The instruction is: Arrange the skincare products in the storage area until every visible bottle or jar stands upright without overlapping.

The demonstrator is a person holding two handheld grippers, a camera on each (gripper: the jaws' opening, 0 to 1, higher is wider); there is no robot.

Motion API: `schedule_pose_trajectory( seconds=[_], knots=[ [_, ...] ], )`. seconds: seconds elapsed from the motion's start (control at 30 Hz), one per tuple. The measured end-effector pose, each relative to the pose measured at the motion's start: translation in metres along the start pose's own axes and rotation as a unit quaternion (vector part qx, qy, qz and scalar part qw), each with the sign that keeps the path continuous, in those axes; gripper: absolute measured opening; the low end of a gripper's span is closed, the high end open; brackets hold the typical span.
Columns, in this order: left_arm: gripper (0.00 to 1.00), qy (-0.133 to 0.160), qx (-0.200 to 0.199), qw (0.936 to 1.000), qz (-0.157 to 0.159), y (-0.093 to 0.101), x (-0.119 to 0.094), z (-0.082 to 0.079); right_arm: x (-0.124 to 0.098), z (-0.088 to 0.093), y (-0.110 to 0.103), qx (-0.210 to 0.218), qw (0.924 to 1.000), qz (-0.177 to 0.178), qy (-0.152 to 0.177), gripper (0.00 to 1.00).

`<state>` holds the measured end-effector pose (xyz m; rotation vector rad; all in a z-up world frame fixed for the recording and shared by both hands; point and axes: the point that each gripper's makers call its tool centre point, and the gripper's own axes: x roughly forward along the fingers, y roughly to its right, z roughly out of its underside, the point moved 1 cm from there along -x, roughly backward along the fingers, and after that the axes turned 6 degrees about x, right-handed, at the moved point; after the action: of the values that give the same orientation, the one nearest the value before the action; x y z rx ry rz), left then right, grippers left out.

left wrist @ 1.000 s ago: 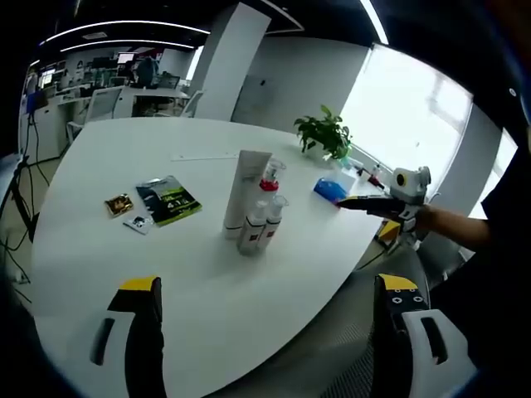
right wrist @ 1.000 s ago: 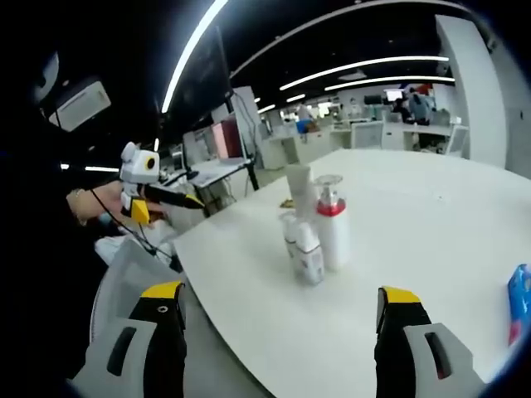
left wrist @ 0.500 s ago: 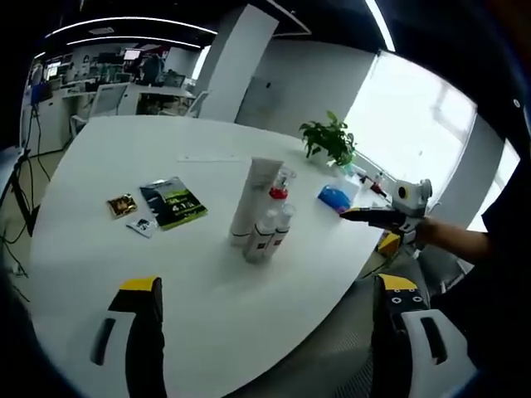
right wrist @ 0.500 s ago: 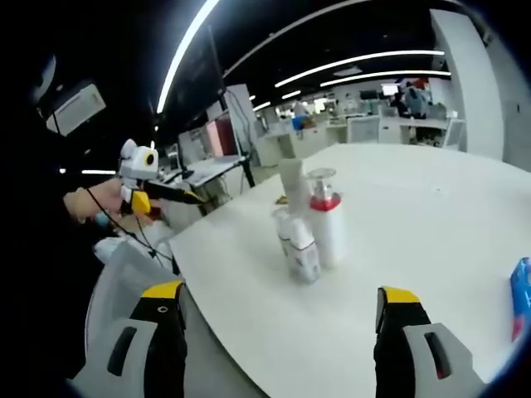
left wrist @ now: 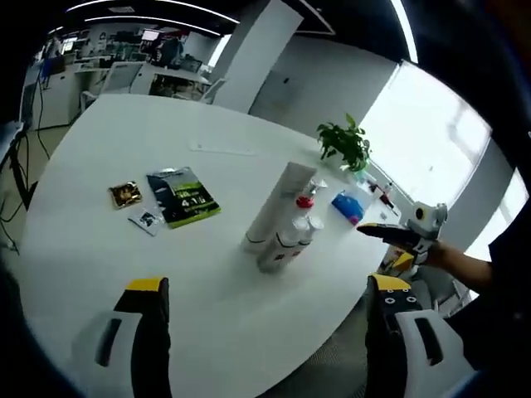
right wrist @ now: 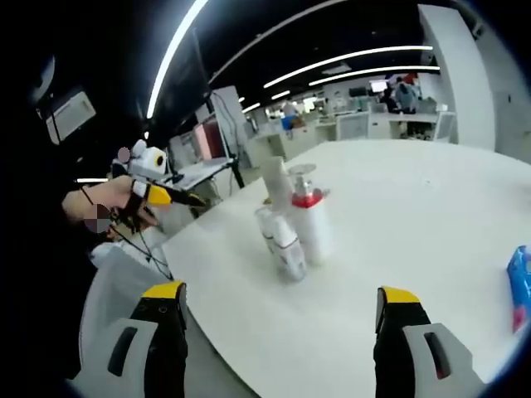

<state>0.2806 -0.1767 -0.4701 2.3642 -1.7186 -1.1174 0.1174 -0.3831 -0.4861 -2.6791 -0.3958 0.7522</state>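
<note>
Left tool (left wrist: 261, 332) hanging wide open, jaws apart, gripping nothing, off the surface (left wrist: 99, 249) edge. Right tool (right wrist: 282, 336) likewise spread wide, empty. Skincare cluster sitting upright mid-surface, touching: tall white tube (left wrist: 278, 207), red-collar pump bottle (right wrist: 307, 224), two small bottles (right wrist: 282, 245). Sachets (left wrist: 170, 199) lying w/ gap to the left.
</note>
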Motion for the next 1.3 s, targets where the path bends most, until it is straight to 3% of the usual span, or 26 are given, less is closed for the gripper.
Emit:
schedule_pose_trajectory(
  seconds=[0.27, 0.8, 1.3],
  knots=[
    [0.86, 0.0, -0.038, 0.9992, -0.009, -0.018, 0.021, -0.009, -0.003, 0.006, 0.009, 0.016, 0.9998, 0.007, -0.001, 0.96],
    [0.81, -0.018, -0.056, 0.998, -0.022, -0.056, 0.061, -0.029, 0.003, 0.007, 0.015, 0.039, 0.9991, 0.011, 0.005, 0.96],
    [0.71, -0.048, -0.059, 0.9963, -0.041, -0.083, 0.091, -0.033, 0.004, 0.01, 0.024, 0.048, 0.9987, 0.017, 0.0, 0.96]
  ],
)
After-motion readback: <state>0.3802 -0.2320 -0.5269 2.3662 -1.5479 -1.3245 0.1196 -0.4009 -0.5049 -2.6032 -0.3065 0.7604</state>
